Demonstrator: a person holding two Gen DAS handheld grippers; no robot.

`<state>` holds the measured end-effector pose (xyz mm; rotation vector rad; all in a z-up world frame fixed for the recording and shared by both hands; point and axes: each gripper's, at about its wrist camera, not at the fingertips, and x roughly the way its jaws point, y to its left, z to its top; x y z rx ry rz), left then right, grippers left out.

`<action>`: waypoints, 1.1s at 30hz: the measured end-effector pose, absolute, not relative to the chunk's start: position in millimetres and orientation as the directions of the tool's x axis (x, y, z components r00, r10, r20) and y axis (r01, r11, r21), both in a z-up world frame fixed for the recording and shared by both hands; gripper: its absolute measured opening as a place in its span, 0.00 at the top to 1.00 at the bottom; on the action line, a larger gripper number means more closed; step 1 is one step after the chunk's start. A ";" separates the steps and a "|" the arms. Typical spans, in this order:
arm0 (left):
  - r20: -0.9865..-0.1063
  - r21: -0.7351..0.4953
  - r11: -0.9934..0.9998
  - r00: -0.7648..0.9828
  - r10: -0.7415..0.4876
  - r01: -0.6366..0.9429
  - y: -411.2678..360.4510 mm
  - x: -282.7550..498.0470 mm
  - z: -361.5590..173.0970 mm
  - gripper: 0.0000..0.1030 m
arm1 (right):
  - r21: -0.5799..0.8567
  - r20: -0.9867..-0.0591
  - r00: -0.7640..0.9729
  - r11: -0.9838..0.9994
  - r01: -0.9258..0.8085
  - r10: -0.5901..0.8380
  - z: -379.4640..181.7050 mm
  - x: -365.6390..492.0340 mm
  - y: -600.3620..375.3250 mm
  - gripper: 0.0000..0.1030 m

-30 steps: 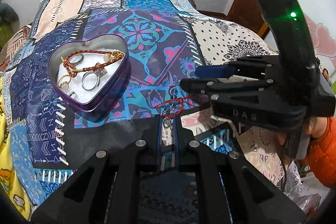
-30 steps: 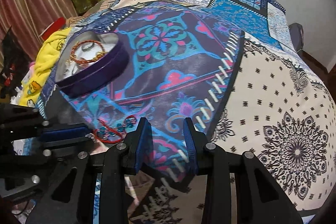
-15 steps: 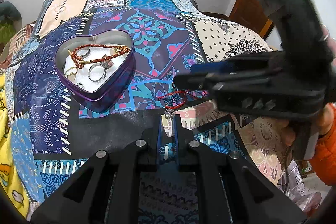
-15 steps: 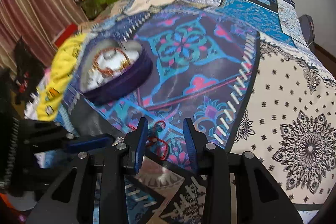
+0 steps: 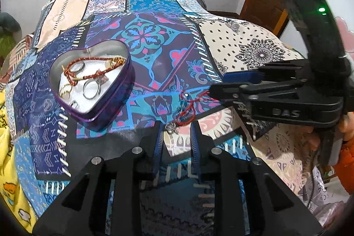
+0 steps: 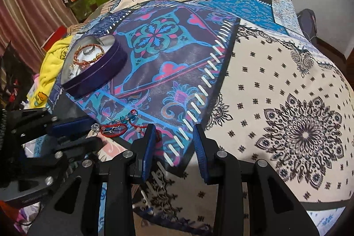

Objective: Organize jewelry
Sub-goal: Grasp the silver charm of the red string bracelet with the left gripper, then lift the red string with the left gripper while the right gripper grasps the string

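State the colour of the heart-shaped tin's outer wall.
Purple on the tin, clearest in the right wrist view.

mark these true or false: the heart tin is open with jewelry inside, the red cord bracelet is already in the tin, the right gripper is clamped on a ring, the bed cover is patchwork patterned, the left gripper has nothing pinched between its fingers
1. The heart tin is open with jewelry inside: true; rings and a braided bracelet lie in it.
2. The red cord bracelet is in the tin: false; it lies on the bed cover, apart from the tin.
3. The right gripper is clamped on a ring: false; its jaws stand apart over the cover, holding nothing.
4. The bed cover is patchwork patterned: true.
5. The left gripper has nothing pinched: true; its jaws are opening, the bracelet's charm just ahead of them.
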<state>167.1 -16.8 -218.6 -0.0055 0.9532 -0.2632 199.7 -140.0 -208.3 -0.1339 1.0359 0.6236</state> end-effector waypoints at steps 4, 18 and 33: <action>-0.799 -0.114 0.966 0.557 -0.227 0.231 -19.0 172.9 -221.1 0.77 | 0.213 -0.826 0.356 0.826 -0.522 0.437 -204.1 199.2 -147.8 0.70; -0.791 -0.133 0.968 0.565 -0.234 0.214 -10.8 167.5 -219.1 0.90 | 0.095 -0.839 0.402 0.826 -0.555 0.366 -216.7 196.5 -131.1 0.70; -0.790 -0.125 0.979 0.581 -0.198 0.163 16.5 136.7 -205.3 0.92 | 0.060 -0.849 0.428 0.862 -0.504 0.310 -216.7 197.8 -150.6 0.70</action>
